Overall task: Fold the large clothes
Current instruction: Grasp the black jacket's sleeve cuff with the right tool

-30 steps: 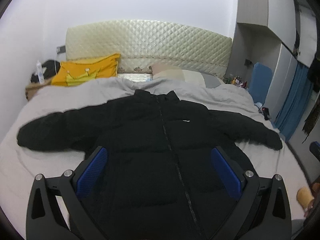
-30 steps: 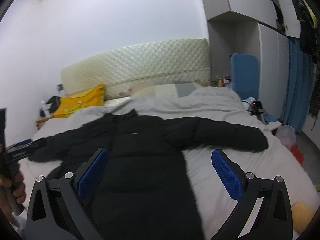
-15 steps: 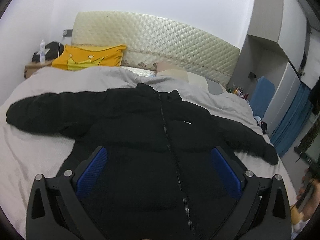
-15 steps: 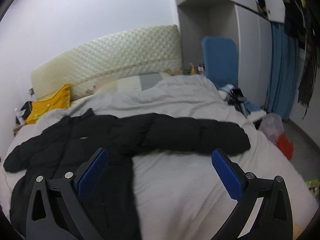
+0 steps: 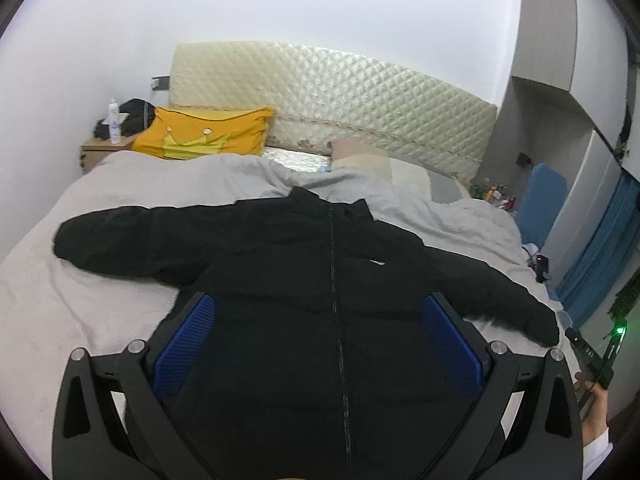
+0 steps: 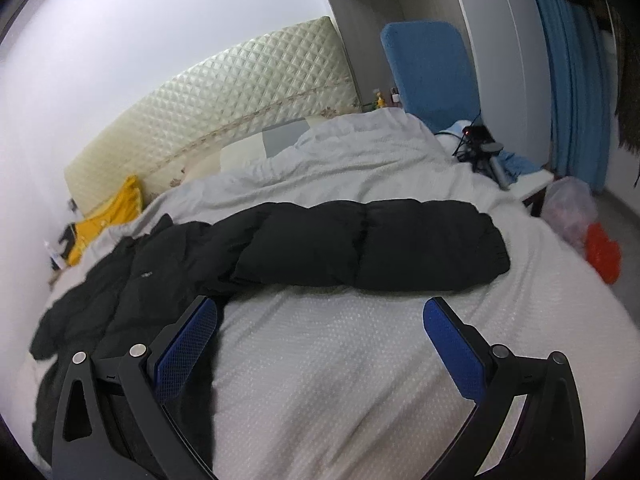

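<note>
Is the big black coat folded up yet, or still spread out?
Spread out. The black coat lies flat on the bed, zipped, both sleeves stretched sideways; no fold shows.

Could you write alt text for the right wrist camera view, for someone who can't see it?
A black puffer jacket lies flat on a white bed, one sleeve stretched sideways. The open right gripper hovers just before that sleeve, empty.

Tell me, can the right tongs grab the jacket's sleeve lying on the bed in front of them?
Probably yes. The right tongs are open and point at the black sleeve, which lies flat on the bed cover. Only bare cover shows between them; nothing blocks the way.
</note>
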Tool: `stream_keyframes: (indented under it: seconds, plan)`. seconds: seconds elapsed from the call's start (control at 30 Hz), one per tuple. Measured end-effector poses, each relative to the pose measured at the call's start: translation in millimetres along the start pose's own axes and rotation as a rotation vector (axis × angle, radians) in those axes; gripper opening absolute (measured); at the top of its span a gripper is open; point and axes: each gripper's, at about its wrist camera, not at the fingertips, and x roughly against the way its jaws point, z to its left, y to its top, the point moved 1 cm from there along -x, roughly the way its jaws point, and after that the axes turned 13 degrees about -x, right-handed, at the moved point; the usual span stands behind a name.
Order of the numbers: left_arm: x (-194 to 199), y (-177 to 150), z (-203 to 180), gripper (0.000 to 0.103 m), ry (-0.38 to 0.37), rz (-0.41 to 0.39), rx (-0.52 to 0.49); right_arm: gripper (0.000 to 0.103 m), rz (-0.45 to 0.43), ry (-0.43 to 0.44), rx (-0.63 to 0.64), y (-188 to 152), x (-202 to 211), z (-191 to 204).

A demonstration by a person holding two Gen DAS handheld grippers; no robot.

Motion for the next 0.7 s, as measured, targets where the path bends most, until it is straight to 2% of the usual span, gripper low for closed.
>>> stream_keyframes:
  seconds: [0.1, 0.3, 0.4, 0.5, 0.57, 0.7]
  plan:
    - [9.2, 1.4, -3.8, 0.103, 0.025, 0.004, 0.009, 0.103, 0.028, 0.007, -0.049, 4.1, -16.2, -13.1]
    - [-0.2, -4.6, -0.7, 0.103, 0.082, 0.044, 0.017, 0.103, 0.105, 0.014, -0.298, 7.2, -68.1, -68.8]
    - [-15.3, -5.3, 4.8, 0.103, 0.113, 0.055, 0.01, 0.102, 0.102, 0.011, -0.439, 6.5, -92.6, -101.5]
    - [-34.9, 0.6, 11.5, 0.103, 0.113, 0.052, 0.014, 0.102, 0.074, 0.011, -0.549, 8.9, -113.2, -124.0]
    - [-50.6, 4.1, 13.3, 0.103, 0.125, 0.051, 0.001, 0.102, 0.02, 0.01, -0.618, 12.6, -120.9, -136.5]
    - [-82.6, 3.9, 17.5, 0.103, 0.153, 0.042, -0.036, 0.102, -0.068, -0.007, -0.666, 25.3, -130.9, -147.7]
